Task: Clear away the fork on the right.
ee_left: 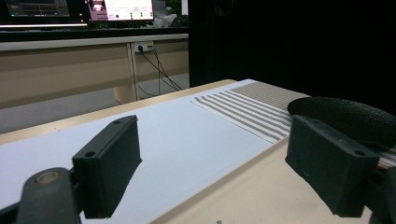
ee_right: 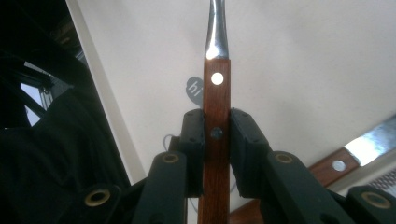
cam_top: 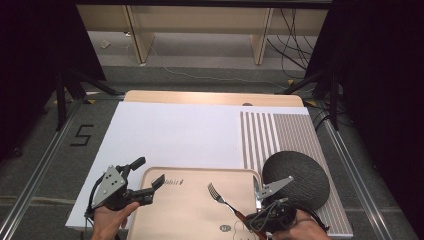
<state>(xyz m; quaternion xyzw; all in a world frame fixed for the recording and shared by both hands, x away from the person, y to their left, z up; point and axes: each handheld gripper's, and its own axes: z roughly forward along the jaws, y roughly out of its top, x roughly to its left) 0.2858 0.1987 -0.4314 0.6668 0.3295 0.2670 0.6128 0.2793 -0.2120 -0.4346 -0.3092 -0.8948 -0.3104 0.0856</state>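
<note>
Clamped between your right gripper's [ee_right: 216, 135] black pads is the fork's [cam_top: 220, 196] wooden handle, gripped low near the second rivet, so the shaft runs straight out ahead of the jaws along their own line. From above, the tines sit well beyond the jaw tips, over the wooden tray [cam_top: 190, 220], pointing up and to the left of that gripper. That long axis is what your next move turns on: wherever you aim the jaws, the tines lead, and I judge the handle will go down last. Off to the right of the jaws, in the right gripper view, a knife [ee_right: 369, 144] with a matching wooden handle lies on the tray's edge, close enough that a sideways swing of the fork's tail could clip it. Beyond the jaws to the right sits the dark round mat [cam_top: 296, 179] on the striped placemat [cam_top: 280, 135]. Your left gripper [cam_top: 145, 172] stands wide apart with nothing between its pads, its tips over the tray's left rim, white sheet [ee_left: 187, 135] ahead of them. Your right hand is plainly the nearer one to the fork, since it carries it.
</note>
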